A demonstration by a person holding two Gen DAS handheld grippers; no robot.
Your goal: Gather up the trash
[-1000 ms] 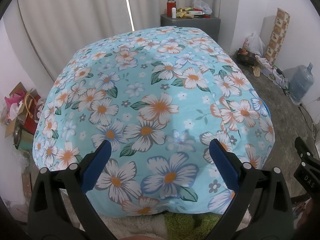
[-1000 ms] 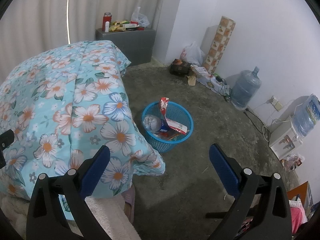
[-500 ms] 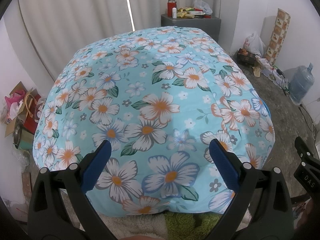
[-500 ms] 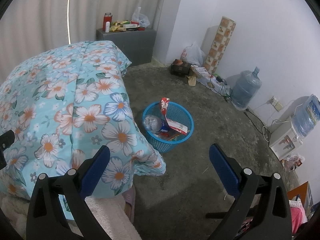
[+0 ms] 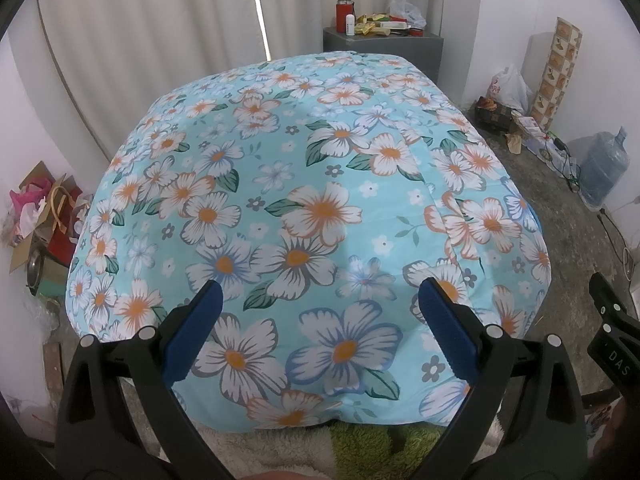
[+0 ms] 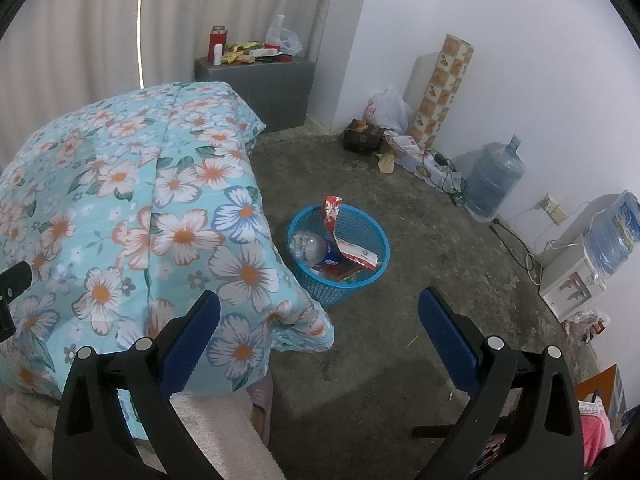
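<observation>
A blue plastic basket (image 6: pixel 376 240) stands on the concrete floor beside the bed, seen in the right wrist view. Inside it lie a crushed clear bottle (image 6: pixel 310 246) with a blue label and a red-and-white wrapper (image 6: pixel 340 228) that sticks up over the rim. My right gripper (image 6: pixel 319 312) is open and holds nothing, hovering short of the basket. My left gripper (image 5: pixel 319 300) is open too, over the floral bedspread (image 5: pixel 304 208), with nothing between its fingers. No loose trash shows on the bedspread.
A grey cabinet (image 6: pixel 256 80) with a red flask and packets stands at the back wall. A water jug (image 6: pixel 494 180), a tiled roll (image 6: pixel 444 92), a white bag, cables and a small white appliance (image 6: pixel 572 280) line the right wall. Cardboard and bags (image 5: pixel 40 216) lie left of the bed.
</observation>
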